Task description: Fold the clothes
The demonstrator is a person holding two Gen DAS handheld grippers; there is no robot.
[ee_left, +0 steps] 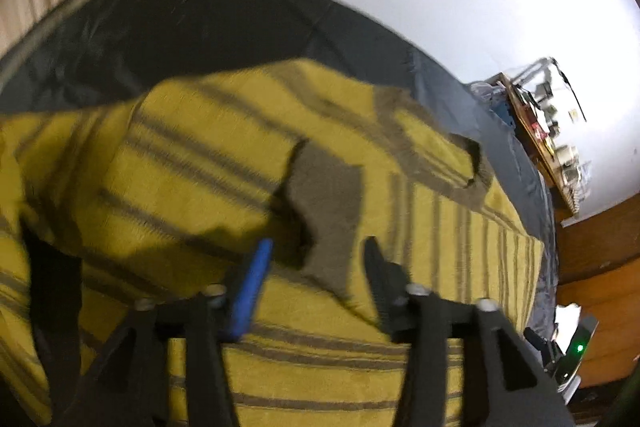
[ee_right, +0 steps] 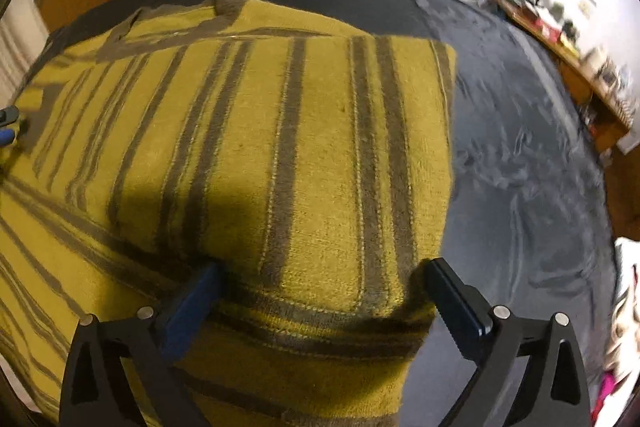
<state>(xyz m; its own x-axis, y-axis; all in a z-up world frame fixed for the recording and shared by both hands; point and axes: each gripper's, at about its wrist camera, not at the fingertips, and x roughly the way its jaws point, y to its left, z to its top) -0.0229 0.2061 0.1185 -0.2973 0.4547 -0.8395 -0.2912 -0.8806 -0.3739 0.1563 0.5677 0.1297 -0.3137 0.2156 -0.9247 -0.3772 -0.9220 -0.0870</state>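
The yellow sweater [ee_right: 248,131] with grey-brown stripes lies partly folded on a dark cover [ee_right: 520,155], which looks like a bed though I cannot be sure; one side panel is turned over the body with its straight edge toward the dark cloth, and a grey cuff [ee_left: 328,203] rests on top in the left wrist view. The main risk, as I judge it, is that the loose sleeve and cuff slide off or bunch when the next fold is lifted, because thick knit drags on itself; a grip taking only the top layer would pull the fold open. The left gripper [ee_left: 316,251] has its jaws apart over the cuff, holding nothing. The right gripper [ee_right: 320,275] stands wide open, straddling the folded corner, pads not pressing.
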